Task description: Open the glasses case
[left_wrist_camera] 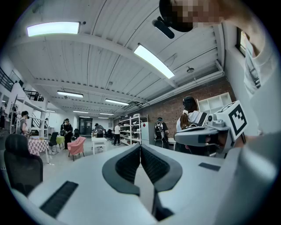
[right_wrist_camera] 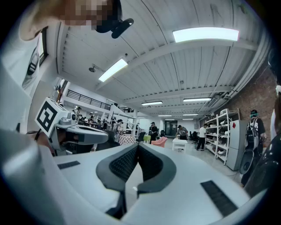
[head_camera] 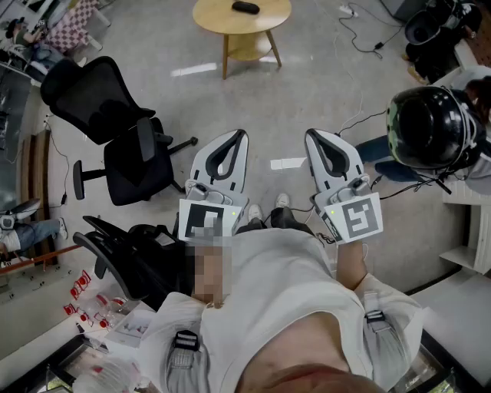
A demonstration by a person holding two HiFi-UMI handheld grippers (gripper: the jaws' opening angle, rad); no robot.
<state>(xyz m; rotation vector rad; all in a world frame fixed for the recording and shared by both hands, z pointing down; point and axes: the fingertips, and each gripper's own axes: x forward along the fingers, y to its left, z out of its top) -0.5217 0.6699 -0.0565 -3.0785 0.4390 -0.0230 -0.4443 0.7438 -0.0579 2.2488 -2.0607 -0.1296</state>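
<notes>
Head view only: left gripper (head_camera: 240, 135) and right gripper (head_camera: 310, 134) side by side, level above floor. One round wooden table (head_camera: 207, 19) beyond, carrying one dark oblong item (head_camera: 245, 7) that may be the glasses case (cannot tell), well apart from both. Two black office chairs (head_camera: 115, 130) at left.

Gripper views only: white shelves (left_wrist_camera: 131, 129), pink chair (left_wrist_camera: 77, 146), ceiling lights.

Both tongs pressed together, nothing between.

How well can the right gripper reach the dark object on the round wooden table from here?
Probably not yet. The right gripper, shut and empty, is held close to the person's body, while the dark object lies on the round wooden table well ahead. Nothing seems to stand between them, so stepping closer should do.
</notes>
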